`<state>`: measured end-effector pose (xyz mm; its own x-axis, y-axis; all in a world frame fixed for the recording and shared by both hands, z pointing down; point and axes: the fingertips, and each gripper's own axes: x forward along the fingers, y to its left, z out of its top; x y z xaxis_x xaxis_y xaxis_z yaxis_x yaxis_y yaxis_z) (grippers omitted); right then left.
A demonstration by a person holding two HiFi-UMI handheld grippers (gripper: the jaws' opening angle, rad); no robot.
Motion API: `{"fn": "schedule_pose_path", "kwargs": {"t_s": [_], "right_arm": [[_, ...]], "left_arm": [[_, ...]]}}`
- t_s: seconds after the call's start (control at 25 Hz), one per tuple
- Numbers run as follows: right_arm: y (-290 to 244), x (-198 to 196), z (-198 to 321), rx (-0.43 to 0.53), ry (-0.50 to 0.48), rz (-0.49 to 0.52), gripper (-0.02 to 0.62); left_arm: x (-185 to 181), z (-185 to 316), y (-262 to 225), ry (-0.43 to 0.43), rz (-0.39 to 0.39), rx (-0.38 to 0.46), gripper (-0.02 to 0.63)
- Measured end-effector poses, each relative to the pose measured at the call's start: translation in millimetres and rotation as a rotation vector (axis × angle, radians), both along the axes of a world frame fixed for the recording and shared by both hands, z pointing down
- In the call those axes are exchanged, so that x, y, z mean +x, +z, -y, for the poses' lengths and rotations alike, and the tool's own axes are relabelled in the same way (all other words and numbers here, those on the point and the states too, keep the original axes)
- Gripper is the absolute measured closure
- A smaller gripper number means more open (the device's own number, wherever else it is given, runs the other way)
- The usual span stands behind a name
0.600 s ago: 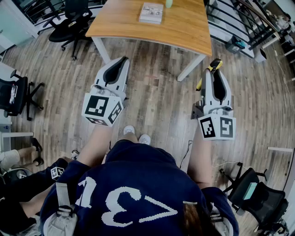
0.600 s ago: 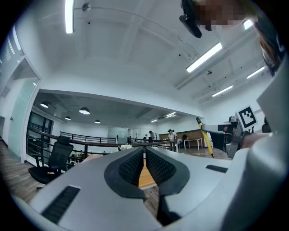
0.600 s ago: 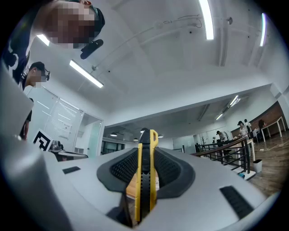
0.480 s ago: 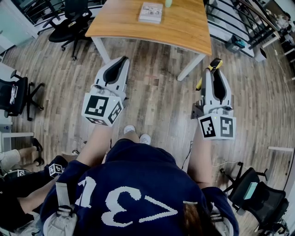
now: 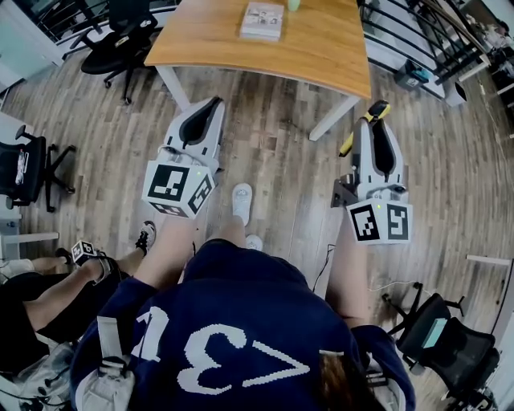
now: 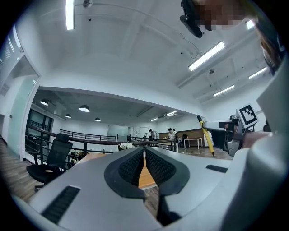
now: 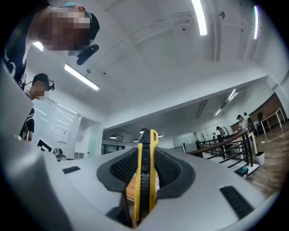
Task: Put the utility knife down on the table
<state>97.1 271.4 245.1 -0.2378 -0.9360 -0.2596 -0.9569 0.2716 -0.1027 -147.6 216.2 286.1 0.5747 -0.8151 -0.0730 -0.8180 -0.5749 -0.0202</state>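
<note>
The yellow and black utility knife [image 5: 368, 122] [image 7: 145, 180] stands clamped between the jaws of my right gripper [image 5: 376, 122] [image 7: 145, 155], its tip poking out past the fingertips and tilted a little upward. My right gripper is shut on it, over the wooden floor just short of the wooden table [image 5: 321, 50]. My left gripper [image 5: 209, 111] [image 6: 144, 158] hangs level at the left, also short of the table's near edge. Its pads stand almost together, with nothing between them.
A white book [image 5: 263, 20] lies on the table's far side. Black office chairs stand at the upper left [image 5: 120, 32], the left edge [image 5: 24, 164] and the lower right [image 5: 446, 337]. A seated person's arm with a marker cube [image 5: 84, 251] is at the lower left. Railings run at the upper right.
One foot of the person has stepped forward toward the table. The seated person's arm at the lower left has shifted. Both grippers keep their places, and the knife stays gripped.
</note>
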Motion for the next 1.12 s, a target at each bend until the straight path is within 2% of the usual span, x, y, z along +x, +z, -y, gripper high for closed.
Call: {"fn": "schedule_pose_path", "kwargs": {"t_s": [0.32,0.72,1.12], "right_arm": [[-10.2,6.5,79.6,0.011,0.012,-0.014,0.472],[-23.5,1.3,190.3,0.034,0.036,-0.001,0.472],[-16.8,10.6,246.5,0.004,0.073,0.019,0.472]], "left_arm": [[13.8,87.0,-4.6,0.028,-0.018,0.006,0.578],[14.5,208.6,-17.6,0.068,-0.019,0.021,0.578],[24.8,271.9,-7.9,0.108,-0.012,-0.01,0.578]]}}
